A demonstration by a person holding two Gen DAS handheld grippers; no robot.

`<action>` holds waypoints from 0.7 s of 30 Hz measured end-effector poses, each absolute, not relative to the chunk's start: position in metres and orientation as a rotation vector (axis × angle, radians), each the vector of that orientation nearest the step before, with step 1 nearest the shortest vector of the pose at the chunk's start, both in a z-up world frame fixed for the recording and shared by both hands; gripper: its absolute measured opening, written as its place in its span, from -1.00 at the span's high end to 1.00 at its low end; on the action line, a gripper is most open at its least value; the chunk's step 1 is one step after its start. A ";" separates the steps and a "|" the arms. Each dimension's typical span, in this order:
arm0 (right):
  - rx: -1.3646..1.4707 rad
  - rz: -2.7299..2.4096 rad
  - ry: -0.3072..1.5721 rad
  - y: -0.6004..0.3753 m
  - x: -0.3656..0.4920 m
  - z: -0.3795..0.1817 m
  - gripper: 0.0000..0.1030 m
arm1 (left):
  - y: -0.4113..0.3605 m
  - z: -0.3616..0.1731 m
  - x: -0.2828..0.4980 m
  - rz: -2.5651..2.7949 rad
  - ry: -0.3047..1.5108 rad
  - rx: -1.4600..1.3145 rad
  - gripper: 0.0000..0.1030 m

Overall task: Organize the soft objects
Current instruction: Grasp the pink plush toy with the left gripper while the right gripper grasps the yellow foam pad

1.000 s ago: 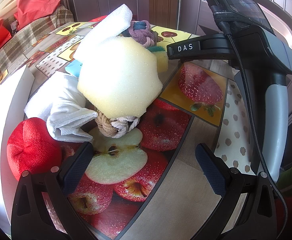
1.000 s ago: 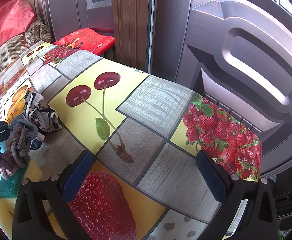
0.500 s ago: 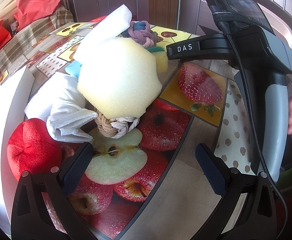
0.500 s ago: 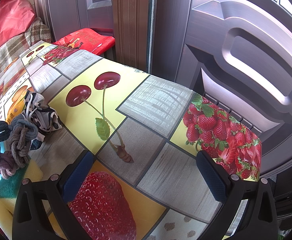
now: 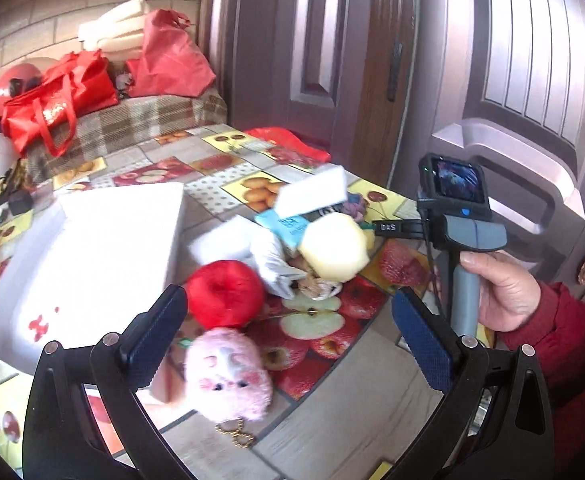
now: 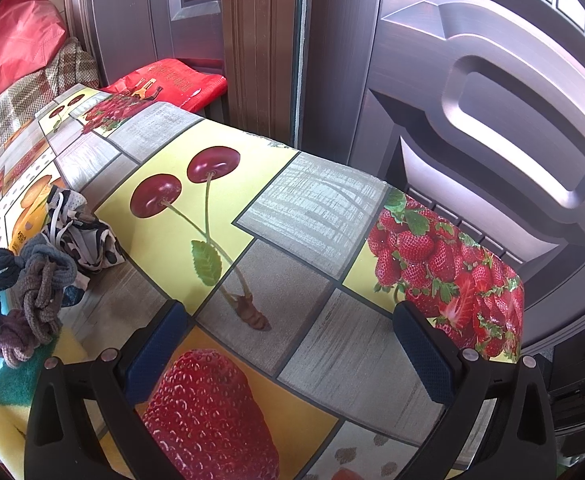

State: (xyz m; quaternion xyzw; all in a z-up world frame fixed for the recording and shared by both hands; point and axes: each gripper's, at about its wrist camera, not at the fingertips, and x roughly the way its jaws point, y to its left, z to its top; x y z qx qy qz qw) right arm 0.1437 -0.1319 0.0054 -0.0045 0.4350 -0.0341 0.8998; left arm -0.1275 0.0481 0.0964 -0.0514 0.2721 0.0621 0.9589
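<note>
- Left gripper (image 5: pixel 288 340) gapes wide, empty, with the pink plush (image 5: pixel 228 376) between its jaws, likely the first pick.
- Right gripper (image 6: pixel 292 352) gapes wide, empty, parked over bare cloth (image 6: pixel 316 208).

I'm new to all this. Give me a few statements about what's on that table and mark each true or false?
1. Both grippers are open and hold nothing. True: left gripper, right gripper.
2. The pink plush lies nearer the left gripper than the red plush. True.
3. The yellow sponge sits inside the white box. False: it is on the pile beside the box.
4. A hand holds the right gripper's handle. True.
5. The knotted rope lies on the printed cherries. False: it lies left of them.
</note>
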 end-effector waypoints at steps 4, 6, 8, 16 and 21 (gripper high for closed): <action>-0.007 -0.071 0.899 -0.132 0.144 0.006 -1.00 | 0.077 0.091 -0.152 0.251 0.590 -0.078 -0.99; -0.004 -0.070 0.899 -0.133 0.143 0.006 -1.00 | 0.086 0.082 -0.158 0.255 0.601 -0.095 -0.99; -0.004 -0.070 0.899 -0.133 0.144 0.006 -1.00 | 0.086 0.072 -0.159 0.208 0.609 -0.131 -0.99; 0.025 0.223 0.872 -0.144 0.140 0.013 -1.00 | 0.052 0.042 -0.127 0.073 0.712 -0.057 -0.99; 0.288 0.442 0.519 -0.197 0.095 0.054 -1.00 | 0.044 0.033 -0.110 0.103 0.771 0.014 -0.99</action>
